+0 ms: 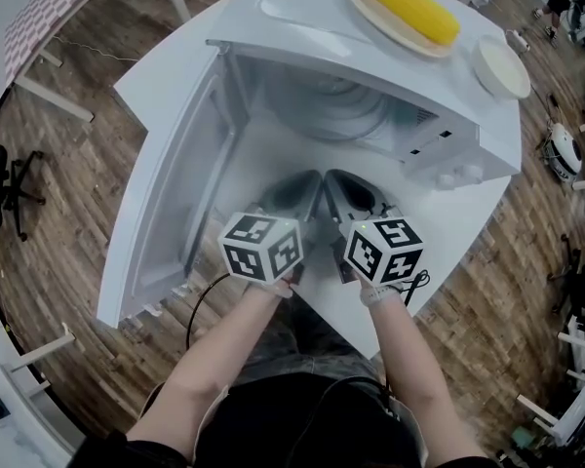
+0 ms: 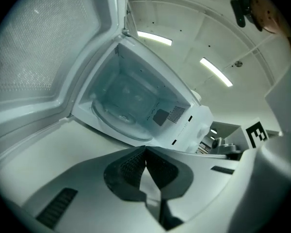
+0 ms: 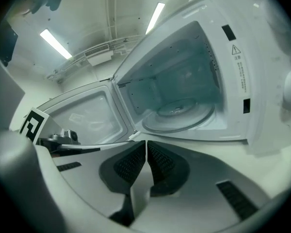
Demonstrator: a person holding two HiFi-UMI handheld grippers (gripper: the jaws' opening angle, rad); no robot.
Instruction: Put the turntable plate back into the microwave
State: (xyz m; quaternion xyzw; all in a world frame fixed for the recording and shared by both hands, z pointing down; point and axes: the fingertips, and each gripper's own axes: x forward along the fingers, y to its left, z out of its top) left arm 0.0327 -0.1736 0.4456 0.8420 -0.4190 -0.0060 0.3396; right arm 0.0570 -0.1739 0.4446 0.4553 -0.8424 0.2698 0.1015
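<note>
The white microwave (image 1: 468,130) stands on a white table with its door (image 1: 166,193) swung open to the left. The clear glass turntable plate (image 1: 346,105) lies flat on the floor of the cavity, also seen in the left gripper view as the plate (image 2: 117,113) and in the right gripper view as the plate (image 3: 180,114). My left gripper (image 1: 310,185) and right gripper (image 1: 335,183) sit side by side just in front of the opening, outside it. The left gripper (image 2: 145,152) is shut on nothing, and so is the right gripper (image 3: 146,147).
On top of the microwave a plate carries a yellow corn cob (image 1: 407,6), and a white dish (image 1: 500,66) lies beside it. The open door stands close to my left gripper. A wooden floor with chairs and table legs surrounds the table (image 1: 448,261).
</note>
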